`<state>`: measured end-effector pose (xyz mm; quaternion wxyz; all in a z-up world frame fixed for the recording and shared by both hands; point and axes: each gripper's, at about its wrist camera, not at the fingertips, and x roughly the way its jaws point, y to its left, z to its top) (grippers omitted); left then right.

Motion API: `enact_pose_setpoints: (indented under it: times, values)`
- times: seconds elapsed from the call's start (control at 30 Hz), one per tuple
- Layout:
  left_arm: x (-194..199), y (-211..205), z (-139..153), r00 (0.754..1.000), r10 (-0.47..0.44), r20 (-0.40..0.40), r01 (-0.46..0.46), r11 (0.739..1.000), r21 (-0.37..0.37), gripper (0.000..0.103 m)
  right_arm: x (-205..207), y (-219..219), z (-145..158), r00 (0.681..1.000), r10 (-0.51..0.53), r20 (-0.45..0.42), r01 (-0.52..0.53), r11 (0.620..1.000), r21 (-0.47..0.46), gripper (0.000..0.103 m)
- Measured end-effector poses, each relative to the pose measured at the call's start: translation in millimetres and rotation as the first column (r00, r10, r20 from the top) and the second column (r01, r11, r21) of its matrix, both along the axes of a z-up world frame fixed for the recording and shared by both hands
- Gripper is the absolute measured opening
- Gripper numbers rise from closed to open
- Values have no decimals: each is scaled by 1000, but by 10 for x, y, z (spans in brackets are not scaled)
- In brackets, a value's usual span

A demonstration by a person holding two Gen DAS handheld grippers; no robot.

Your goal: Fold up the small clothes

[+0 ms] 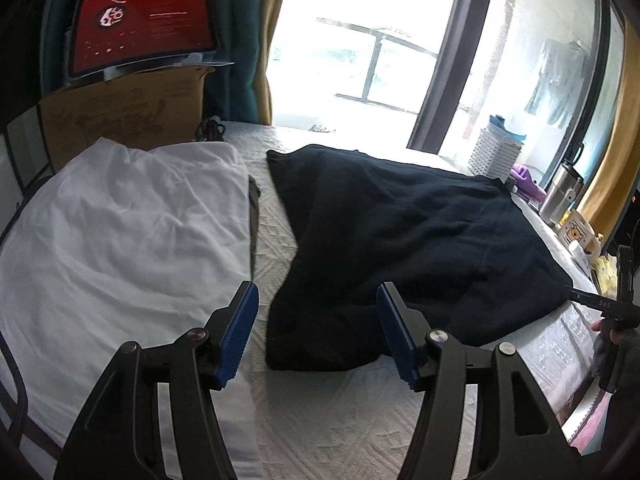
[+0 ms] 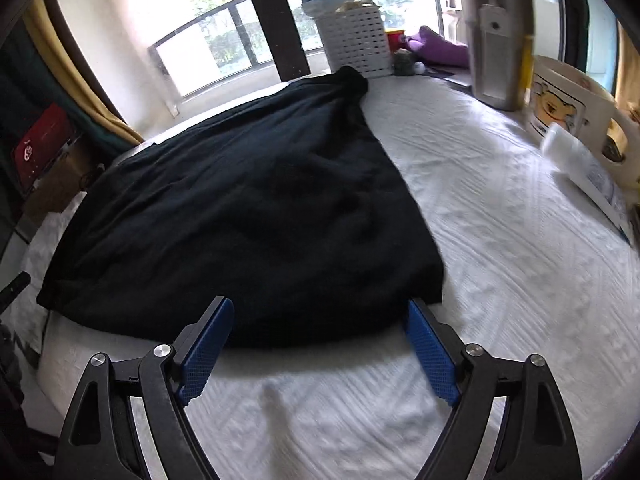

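A dark navy garment (image 1: 404, 236) lies spread on the white quilted bed (image 1: 320, 420). It also shows in the right wrist view (image 2: 240, 208). My left gripper (image 1: 318, 296) is open and empty, hovering over the garment's near left corner. My right gripper (image 2: 320, 308) is open and empty at the garment's near edge, its right pad (image 2: 430, 356) by the near right corner. The right gripper also shows at the left wrist view's right edge (image 1: 616, 300).
A white garment (image 1: 120, 232) lies on the bed's left. A cardboard box (image 1: 124, 116) with a red screen (image 1: 140, 28) stands behind it. A white basket (image 2: 354, 42), a steel flask (image 2: 496, 36) and a mug (image 2: 568, 112) line the window side.
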<state>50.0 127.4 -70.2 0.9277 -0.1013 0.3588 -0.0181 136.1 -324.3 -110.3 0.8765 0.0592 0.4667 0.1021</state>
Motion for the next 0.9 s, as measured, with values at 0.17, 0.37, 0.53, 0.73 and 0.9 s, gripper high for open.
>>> enact_pose_setpoints:
  times: [0.17, 0.37, 0.53, 0.73, 0.9]
  values:
    - [36, 66, -46, 1000, 9, -17, -9, 1000, 3, 61, 143, 119, -15, 1000, -8, 7, 8, 1000, 29, 91]
    - [139, 134, -101, 999, 18, -35, -18, 1000, 1, 61, 321, 161, -29, 1000, -11, 0, 11, 995, 103, 91]
    - [224, 123, -118, 999, 12, -47, -12, 1000, 6, 61, 441, 161, -31, 1000, -14, 4, 13, 989, 148, 91]
    - [322, 74, -117, 999, 0, -40, 0, 1000, 12, 61, 546, 216, -39, 1000, -2, 5, 2, 991, 137, 91]
    - [408, 41, -145, 999, -2, -50, 3, 1000, 24, 61, 624, 279, -48, 1000, 7, 4, -7, 993, 115, 91]
